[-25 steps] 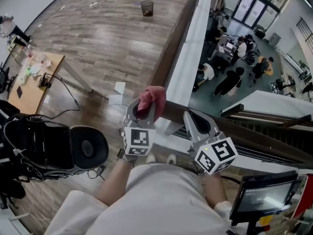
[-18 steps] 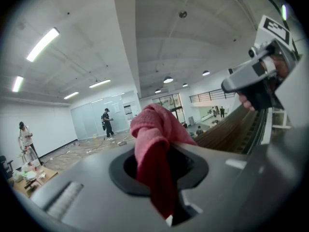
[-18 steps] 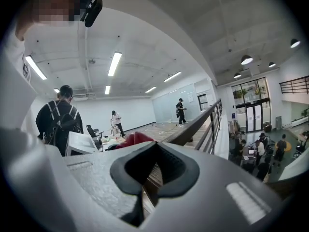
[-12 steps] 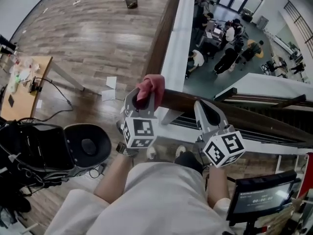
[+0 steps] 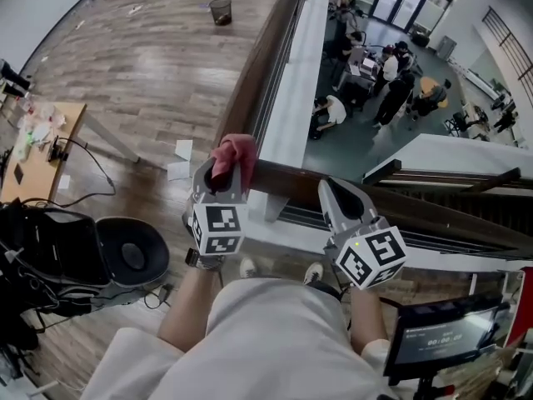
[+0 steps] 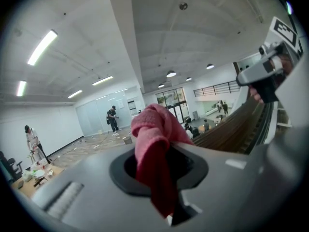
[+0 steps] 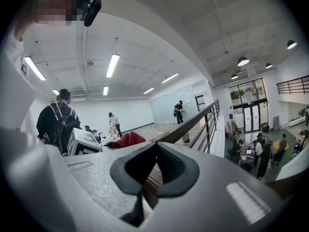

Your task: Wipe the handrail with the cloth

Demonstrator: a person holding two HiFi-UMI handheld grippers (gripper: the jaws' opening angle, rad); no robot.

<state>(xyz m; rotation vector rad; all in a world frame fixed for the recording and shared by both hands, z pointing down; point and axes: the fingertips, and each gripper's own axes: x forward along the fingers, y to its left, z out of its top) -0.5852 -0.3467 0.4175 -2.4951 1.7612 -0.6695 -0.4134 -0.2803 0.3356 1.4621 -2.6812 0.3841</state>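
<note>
My left gripper clamps the cloth at the handrail corner; my right gripper, jaws together, sits beside it, open rail beyond.

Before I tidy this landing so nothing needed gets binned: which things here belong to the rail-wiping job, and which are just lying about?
Job in hand:
- pink-red terry cloth, clamped in the left claw
- dark brown wooden handrail
- right claw, over that rail

Lying about:
- black mesh waste bin
- white paper sheets
- black office chair

Held out side by side, left tool clamps the cloth, right tool closed.
</note>
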